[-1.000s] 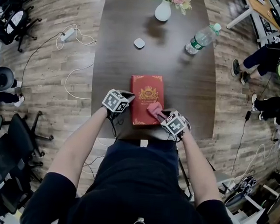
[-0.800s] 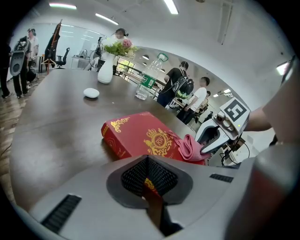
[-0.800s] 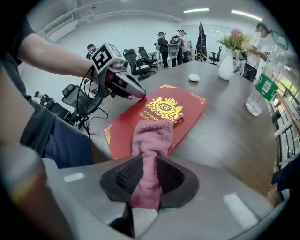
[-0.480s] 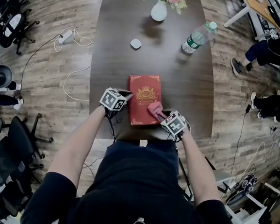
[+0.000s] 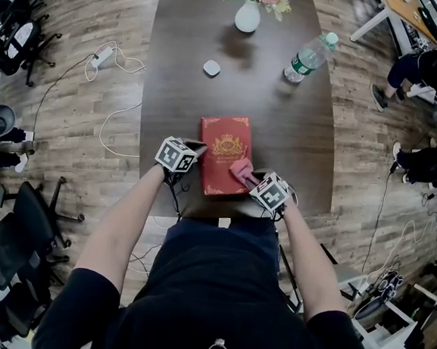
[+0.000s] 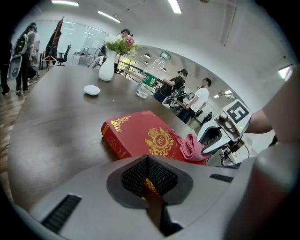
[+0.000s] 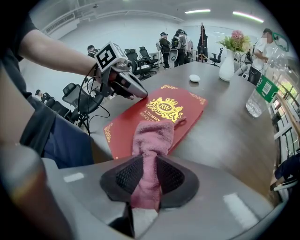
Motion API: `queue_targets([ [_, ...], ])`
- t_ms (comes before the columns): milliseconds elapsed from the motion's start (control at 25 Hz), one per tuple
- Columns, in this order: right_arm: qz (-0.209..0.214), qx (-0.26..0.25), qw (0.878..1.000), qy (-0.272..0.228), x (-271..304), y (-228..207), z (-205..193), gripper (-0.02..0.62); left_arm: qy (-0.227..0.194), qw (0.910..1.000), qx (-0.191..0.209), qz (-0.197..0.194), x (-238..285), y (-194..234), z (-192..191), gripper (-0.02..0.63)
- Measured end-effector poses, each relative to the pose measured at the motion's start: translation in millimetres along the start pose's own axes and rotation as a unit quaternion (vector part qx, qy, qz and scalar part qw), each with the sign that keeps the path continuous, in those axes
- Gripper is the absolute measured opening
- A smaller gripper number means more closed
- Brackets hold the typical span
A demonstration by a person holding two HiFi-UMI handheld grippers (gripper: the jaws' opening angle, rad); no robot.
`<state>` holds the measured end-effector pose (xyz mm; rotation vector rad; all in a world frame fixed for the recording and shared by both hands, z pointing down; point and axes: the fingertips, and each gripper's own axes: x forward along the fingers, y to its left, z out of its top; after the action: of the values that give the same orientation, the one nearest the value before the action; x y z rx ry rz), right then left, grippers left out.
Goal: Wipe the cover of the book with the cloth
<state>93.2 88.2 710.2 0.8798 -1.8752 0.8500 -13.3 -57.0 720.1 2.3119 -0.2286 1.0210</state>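
Head view, nearest edge first: what are the two grippers doing?

– The right gripper [image 5: 250, 183] has its jaws pressed on a pink cloth [image 5: 241, 170]. The cloth's free end lies on the near right part of the red book [image 5: 223, 141]. The left gripper [image 5: 199, 148] nips the book's left edge, and a red and gold sliver shows between its jaws in the left gripper view.

And the book itself?

– Flat on the dark wood worktop [image 5: 282, 137], close to the near edge, gold crest upward.

Farther along the surface?

– A small white puck [image 5: 211, 68] sits past the book. A clear bottle [image 5: 304, 60] with a green label is to its right, and a white vase [image 5: 247, 17] of flowers stands at the far end.

Around the worktop?

– Plank floor [image 5: 79, 120], with a white cable [image 5: 121, 116] trailing on the left and black office chairs [image 5: 17, 221] beyond it. People [image 5: 432, 75] sit off to the right.
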Motion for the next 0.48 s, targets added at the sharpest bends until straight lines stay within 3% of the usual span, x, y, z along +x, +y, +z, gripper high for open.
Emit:
queue_targets([
  [480,0.019,-0.021,1.0,0.004,9.0,18.7,11.8,0.097,-0.001,1.0,-0.001,-0.002,-0.4,-1.6,-0.4,-0.005],
])
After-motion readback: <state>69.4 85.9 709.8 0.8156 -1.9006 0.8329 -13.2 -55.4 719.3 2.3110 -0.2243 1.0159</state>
